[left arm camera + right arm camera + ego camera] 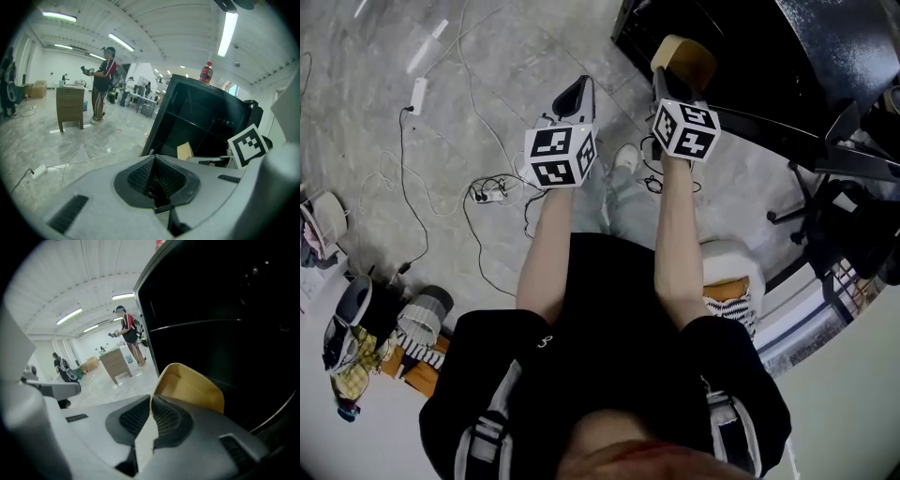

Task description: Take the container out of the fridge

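Tan, thin-walled container pinched by its rim in the right tool, one jaw inside the wall and one outside, both pressed hard against it. Held up at the open front of the black fridge, with a shelf line crossing the dark interior behind. Cannot tell whether fully clear of the opening.

From the head view, same container at the tip of the right tool, over the edge where grey marbled floor meets the fridge. Left tool just beside it, level with it, bare forearms stretched forward and a marker cube on each.

In the left gripper view, left tool with jaws brought together and nothing between them, pointed at the fridge; container visible low against the dark interior, a red bottle standing on the fridge's top.

Loose cables and a white power strip on the floor. Far across the room, a person standing by a wooden cabinet.
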`<action>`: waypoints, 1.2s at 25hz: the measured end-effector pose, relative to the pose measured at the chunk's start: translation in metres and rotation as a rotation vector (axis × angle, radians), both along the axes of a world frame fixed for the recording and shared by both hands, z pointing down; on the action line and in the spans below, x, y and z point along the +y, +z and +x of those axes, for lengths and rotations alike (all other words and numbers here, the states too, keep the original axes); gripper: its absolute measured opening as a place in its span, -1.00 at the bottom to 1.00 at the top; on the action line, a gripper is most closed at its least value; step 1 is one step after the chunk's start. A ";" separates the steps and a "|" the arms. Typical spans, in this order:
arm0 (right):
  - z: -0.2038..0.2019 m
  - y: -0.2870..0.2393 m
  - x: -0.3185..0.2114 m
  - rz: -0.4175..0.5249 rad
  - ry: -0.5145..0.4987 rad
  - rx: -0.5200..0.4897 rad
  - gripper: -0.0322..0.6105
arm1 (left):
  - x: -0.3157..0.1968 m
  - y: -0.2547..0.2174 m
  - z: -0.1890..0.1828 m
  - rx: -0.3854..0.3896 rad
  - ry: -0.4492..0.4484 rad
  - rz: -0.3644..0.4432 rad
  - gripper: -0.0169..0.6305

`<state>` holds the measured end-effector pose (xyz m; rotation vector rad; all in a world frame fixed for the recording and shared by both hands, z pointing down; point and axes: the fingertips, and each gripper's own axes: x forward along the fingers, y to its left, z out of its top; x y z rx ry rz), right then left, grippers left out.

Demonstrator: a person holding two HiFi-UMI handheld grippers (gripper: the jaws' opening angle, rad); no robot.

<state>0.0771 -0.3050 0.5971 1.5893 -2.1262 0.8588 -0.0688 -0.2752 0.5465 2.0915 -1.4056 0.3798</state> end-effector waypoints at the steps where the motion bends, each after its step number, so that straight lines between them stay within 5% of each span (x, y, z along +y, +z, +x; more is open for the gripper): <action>1: -0.001 -0.009 0.004 0.010 0.018 -0.040 -0.85 | 0.002 -0.005 -0.002 0.001 -0.009 0.009 -0.92; 7: -0.005 -0.067 0.020 0.100 0.079 -0.216 -0.85 | 0.006 -0.049 -0.004 -0.001 -0.034 0.110 -0.92; 15: -0.019 -0.154 0.032 0.252 -0.001 -0.350 -0.85 | 0.004 -0.141 -0.002 -0.004 -0.046 0.310 -0.92; 30: -0.033 -0.241 0.029 0.432 -0.164 -0.346 -0.85 | 0.005 -0.219 0.001 -0.008 -0.067 0.479 -0.92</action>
